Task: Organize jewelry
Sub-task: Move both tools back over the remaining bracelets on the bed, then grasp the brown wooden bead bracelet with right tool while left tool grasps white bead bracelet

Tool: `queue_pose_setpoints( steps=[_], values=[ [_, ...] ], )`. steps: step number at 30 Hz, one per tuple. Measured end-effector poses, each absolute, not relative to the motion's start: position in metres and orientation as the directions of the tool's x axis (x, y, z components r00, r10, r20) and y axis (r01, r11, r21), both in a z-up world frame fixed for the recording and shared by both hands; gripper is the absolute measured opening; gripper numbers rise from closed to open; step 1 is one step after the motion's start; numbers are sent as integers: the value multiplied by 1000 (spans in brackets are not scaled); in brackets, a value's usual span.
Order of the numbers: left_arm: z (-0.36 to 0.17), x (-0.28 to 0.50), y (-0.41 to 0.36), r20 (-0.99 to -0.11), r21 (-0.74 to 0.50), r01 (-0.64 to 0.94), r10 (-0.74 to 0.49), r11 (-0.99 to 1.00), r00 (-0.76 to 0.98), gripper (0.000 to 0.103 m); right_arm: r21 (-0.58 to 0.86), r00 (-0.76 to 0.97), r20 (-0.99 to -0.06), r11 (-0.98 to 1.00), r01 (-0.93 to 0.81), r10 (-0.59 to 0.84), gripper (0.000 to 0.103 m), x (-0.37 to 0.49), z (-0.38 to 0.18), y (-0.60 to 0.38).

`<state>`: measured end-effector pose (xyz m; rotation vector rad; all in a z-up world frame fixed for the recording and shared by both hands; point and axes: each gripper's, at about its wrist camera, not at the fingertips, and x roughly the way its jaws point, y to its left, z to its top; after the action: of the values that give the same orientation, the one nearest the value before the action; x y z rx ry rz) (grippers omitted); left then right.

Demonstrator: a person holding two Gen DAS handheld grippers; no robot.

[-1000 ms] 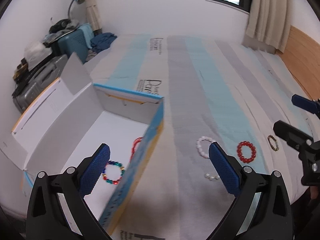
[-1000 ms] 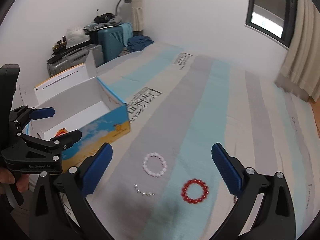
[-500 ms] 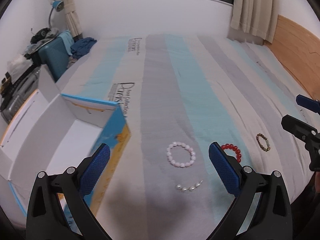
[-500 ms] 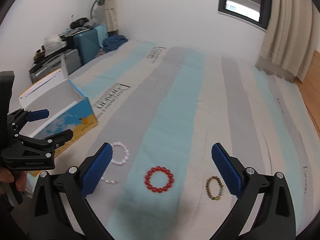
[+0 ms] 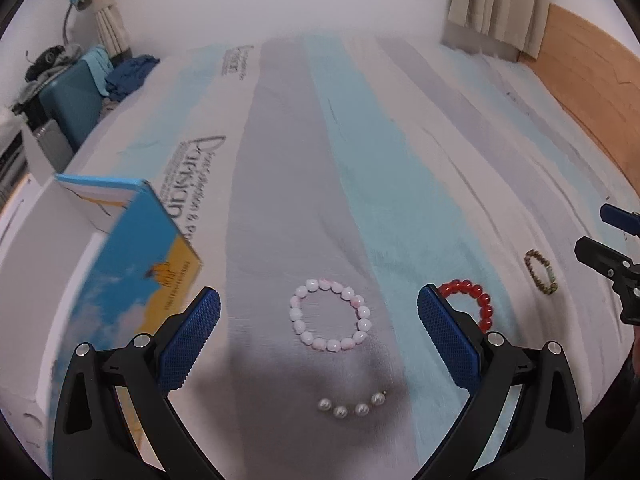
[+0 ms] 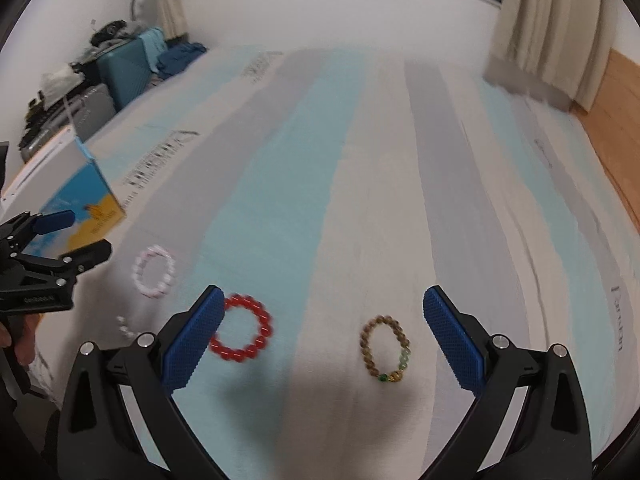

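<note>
A pink bead bracelet (image 5: 330, 315) lies on the striped bedsheet (image 5: 280, 160), framed between the fingers of my open, empty left gripper (image 5: 319, 322). A short pearl strand (image 5: 352, 405) lies just in front of it. A red bead bracelet (image 5: 472, 302) is partly hidden behind the left gripper's right finger; it also shows in the right wrist view (image 6: 242, 334). A brown bead bracelet (image 6: 385, 348) lies between the fingers of my open, empty right gripper (image 6: 320, 326). The open blue and yellow box (image 5: 132, 248) stands at the left.
The bed's wooden headboard (image 5: 592, 92) runs along the right. A teal suitcase (image 6: 124, 68) and clutter stand beyond the bed's far left corner. Curtains (image 6: 560, 28) hang at the back right. The right gripper shows at the left wrist view's right edge (image 5: 612, 240).
Both grippers have swung right, away from the box, and lowered toward the sheet. The pink bracelet now sits between the left fingers and the brown bracelet between the right fingers.
</note>
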<state>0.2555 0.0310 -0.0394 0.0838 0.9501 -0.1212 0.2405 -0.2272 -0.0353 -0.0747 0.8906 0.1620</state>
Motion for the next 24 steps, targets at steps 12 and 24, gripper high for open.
queue_pose_setpoints(
  steps=[12, 24],
  values=[
    [-88, 281, 27, -844, 13, 155, -72, 988, 531, 97, 1, 547, -835, 993, -115, 65, 95, 263, -95, -255],
    [-109, 287, 17, -853, 55, 182, -49, 982, 520, 96, 17, 517, -854, 996, -93, 63, 95, 269, -122, -265]
  ],
)
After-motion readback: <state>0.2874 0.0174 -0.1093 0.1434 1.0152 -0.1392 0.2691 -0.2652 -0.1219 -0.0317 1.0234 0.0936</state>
